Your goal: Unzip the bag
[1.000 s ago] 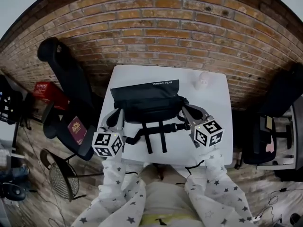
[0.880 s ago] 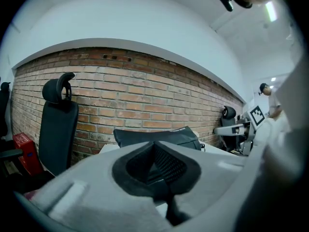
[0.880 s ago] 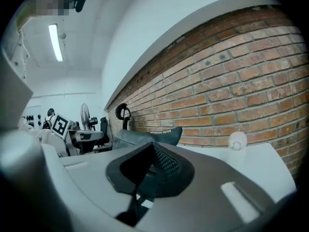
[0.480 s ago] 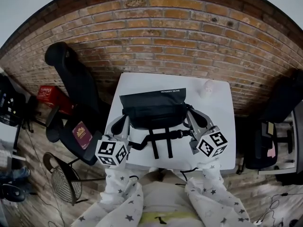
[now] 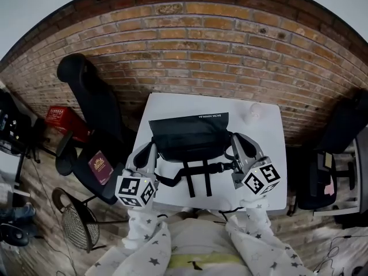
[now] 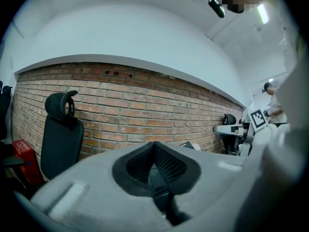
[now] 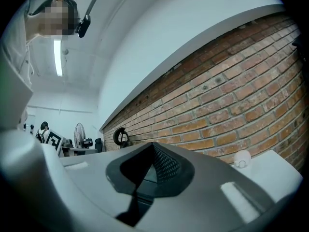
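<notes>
My left gripper and right gripper flank the bag, both closed and empty; I can't tell whether it's unzipped.

Brick wall, white table, black chair

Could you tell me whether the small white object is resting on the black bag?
No, the small white object sits on the table's far right corner, apart from the black bag.
</notes>
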Demonstrator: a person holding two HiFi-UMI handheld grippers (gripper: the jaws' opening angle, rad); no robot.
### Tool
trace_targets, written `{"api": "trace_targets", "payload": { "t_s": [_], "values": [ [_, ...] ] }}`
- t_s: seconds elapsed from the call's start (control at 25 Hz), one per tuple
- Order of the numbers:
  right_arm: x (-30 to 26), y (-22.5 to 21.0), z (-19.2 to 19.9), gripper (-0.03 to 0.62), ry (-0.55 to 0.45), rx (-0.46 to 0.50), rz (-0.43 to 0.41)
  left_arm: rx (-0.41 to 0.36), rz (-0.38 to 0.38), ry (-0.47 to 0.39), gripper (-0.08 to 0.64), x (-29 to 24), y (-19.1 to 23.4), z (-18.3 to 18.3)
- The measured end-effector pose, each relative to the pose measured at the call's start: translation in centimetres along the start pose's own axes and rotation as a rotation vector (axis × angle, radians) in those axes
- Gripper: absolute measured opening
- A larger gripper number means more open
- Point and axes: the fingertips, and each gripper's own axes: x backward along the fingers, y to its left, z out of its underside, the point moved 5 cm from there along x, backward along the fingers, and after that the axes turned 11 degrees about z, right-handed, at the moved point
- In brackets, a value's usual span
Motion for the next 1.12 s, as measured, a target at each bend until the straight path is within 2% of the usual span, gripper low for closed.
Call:
{"api": "trace_targets", "payload": {
  "t_s": [0.48, 1.12],
  "values": [
    [-0.5, -0.3, -0.8, 0.007, -0.022, 0.016, 0.030, -0.022, -0.023, -0.039, -0.002, 0.2, 0.7, -1.1],
    [-0.5, -0.9, -0.1, 0.007, -0.030, 0.018, 0.070, -0.036, -0.044, -0.040, -0.002, 0.2, 1.4, -1.3]
  ]
}}
